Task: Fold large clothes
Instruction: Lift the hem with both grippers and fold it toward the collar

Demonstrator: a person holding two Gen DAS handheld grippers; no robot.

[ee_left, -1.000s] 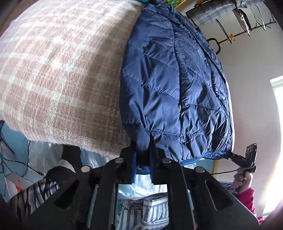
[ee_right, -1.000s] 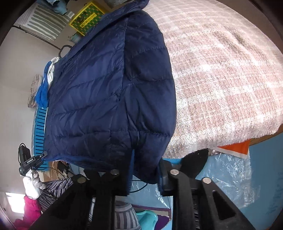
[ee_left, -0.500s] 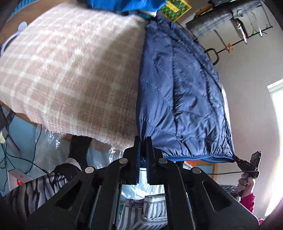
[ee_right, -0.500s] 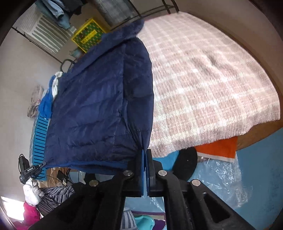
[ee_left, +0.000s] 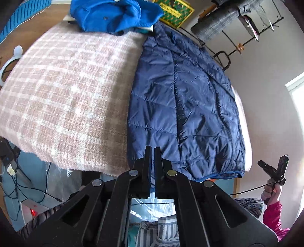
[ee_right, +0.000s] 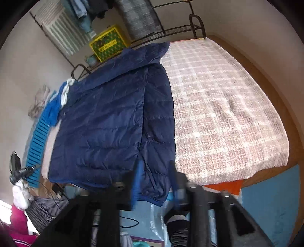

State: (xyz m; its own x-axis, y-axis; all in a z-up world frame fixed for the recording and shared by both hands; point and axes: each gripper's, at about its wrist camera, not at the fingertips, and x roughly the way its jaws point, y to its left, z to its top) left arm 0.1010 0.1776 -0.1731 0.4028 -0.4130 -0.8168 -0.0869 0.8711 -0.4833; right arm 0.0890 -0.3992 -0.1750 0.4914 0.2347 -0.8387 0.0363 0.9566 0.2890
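A navy quilted puffer jacket [ee_left: 186, 106] lies lengthwise on the bed, its hem at the near edge; it also shows in the right wrist view [ee_right: 114, 125]. My left gripper [ee_left: 153, 152] is shut and empty, its tips over the jacket's hem corner. My right gripper [ee_right: 153, 171] is open, its blurred fingers astride the hem of the jacket's folded panel. The other gripper shows small at the side of each view [ee_left: 273, 169] [ee_right: 19, 171].
The bed carries a pink-and-white plaid blanket [ee_left: 62, 91] [ee_right: 224, 114]. A bright blue garment [ee_left: 114, 15] lies at the head end. A metal rack with hung clothes [ee_right: 138, 19] and a yellow box [ee_right: 108, 43] stand by the wall. Cables and plastic lie on the floor below.
Both grippers have let go of the jacket's hem and drawn back from the bed. The jacket now rests flat. The right jaws have opened; the left stays shut.
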